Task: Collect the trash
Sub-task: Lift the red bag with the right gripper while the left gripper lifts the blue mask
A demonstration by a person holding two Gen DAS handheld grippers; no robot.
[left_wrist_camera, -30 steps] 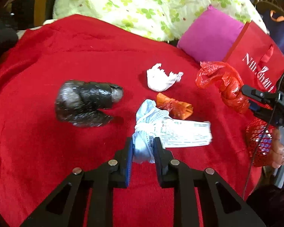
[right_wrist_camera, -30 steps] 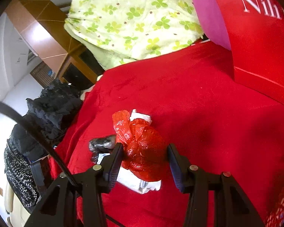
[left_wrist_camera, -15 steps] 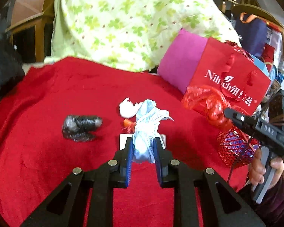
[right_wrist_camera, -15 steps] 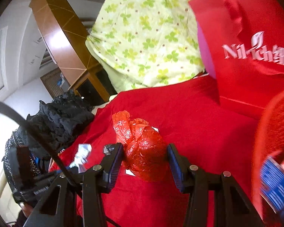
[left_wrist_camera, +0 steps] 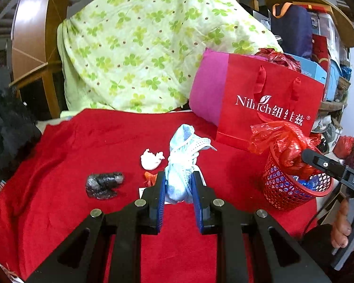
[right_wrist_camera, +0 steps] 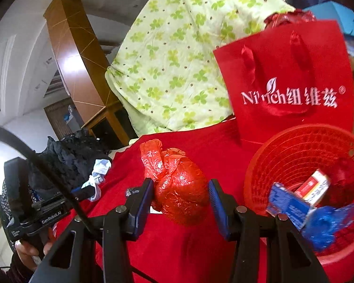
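Note:
My left gripper (left_wrist_camera: 178,186) is shut on a crumpled light-blue face mask (left_wrist_camera: 183,165) and holds it above the red cloth. My right gripper (right_wrist_camera: 180,199) is shut on a knotted red plastic bag (right_wrist_camera: 179,193); in the left wrist view that bag (left_wrist_camera: 285,146) hangs over the red mesh basket (left_wrist_camera: 283,193). In the right wrist view the basket (right_wrist_camera: 283,165) is at the right and holds a blue wrapper and a small red-white box. On the cloth lie a white tissue (left_wrist_camera: 151,159), a black crumpled bag (left_wrist_camera: 103,185) and an orange scrap (left_wrist_camera: 149,178).
A red paper gift bag (left_wrist_camera: 271,108) stands behind the basket beside a magenta pillow (left_wrist_camera: 207,92). A green-patterned quilt (left_wrist_camera: 141,47) is draped at the back. Black clothing (left_wrist_camera: 7,136) lies at the left edge. A paper slip (left_wrist_camera: 142,192) lies under my left gripper.
Both grippers have lifted with their loads. The left has pulled up and back with the mask. The right has carried the red bag over to the red basket.

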